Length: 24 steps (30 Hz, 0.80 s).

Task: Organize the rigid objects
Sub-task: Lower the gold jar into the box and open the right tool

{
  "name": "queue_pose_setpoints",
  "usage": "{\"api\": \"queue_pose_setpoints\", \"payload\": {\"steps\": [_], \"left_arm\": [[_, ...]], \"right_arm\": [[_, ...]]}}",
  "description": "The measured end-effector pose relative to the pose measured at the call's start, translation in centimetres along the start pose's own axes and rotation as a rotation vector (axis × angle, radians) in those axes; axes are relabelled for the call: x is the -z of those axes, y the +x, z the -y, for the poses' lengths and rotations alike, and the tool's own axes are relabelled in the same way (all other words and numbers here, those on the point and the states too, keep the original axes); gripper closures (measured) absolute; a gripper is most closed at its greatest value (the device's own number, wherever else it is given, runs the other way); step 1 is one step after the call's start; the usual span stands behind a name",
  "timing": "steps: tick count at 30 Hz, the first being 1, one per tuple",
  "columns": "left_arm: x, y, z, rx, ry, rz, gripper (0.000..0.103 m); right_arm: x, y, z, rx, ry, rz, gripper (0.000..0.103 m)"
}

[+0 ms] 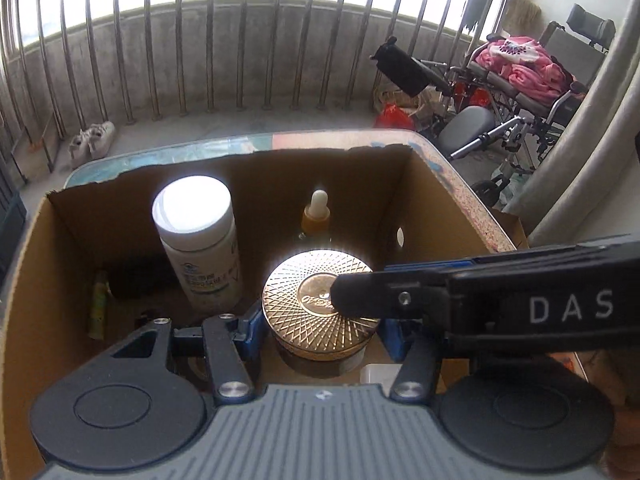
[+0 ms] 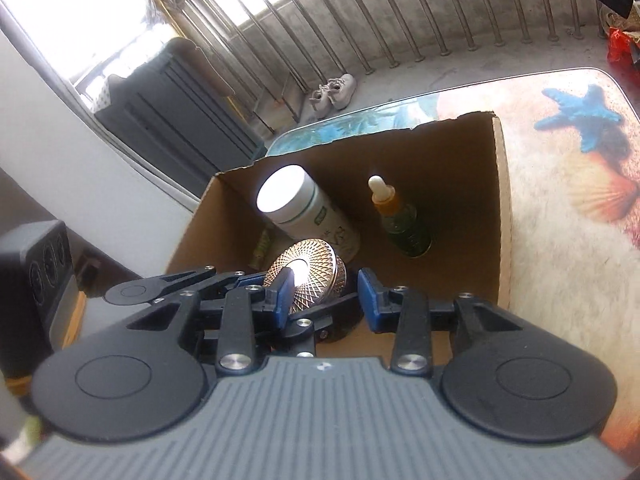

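Observation:
A round jar with a gold patterned lid [image 1: 320,304] sits low inside an open cardboard box [image 1: 420,216]. My left gripper [image 1: 320,324] has its blue pads on both sides of the jar and is shut on it. My right gripper [image 2: 325,296] is open above the box's near side; one of its fingers [image 1: 380,294] lies across the jar lid. The jar also shows in the right wrist view [image 2: 310,276]. A white bottle [image 1: 198,240] and an amber dropper bottle [image 1: 317,216] stand at the back of the box.
The box [image 2: 502,208] stands on a table with a seashell-print cover [image 2: 580,184]. A small green tube [image 1: 98,304] leans in the box's left corner. A metal railing [image 1: 240,40], shoes [image 1: 92,140] and a wheelchair [image 1: 520,92] lie beyond the table.

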State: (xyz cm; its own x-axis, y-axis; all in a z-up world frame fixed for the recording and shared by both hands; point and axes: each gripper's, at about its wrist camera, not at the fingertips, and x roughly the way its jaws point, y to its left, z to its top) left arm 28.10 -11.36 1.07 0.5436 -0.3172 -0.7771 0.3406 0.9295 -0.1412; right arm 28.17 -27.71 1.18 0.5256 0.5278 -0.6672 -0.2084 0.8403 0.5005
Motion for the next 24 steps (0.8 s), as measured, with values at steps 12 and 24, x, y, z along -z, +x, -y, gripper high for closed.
{"api": "queue_pose_setpoints", "payload": {"steps": [12, 24], "left_arm": [[-1.0, 3.2, -1.6, 0.036, -0.083, -0.101, 0.044], [-0.9, -1.3, 0.1, 0.045, -0.052, 0.006, 0.023]], "right_arm": [[-1.2, 2.1, 0.3, 0.072, -0.082, 0.003, 0.069], [1.0, -5.9, -0.2, -0.029, -0.027, 0.191, 0.068]]}}
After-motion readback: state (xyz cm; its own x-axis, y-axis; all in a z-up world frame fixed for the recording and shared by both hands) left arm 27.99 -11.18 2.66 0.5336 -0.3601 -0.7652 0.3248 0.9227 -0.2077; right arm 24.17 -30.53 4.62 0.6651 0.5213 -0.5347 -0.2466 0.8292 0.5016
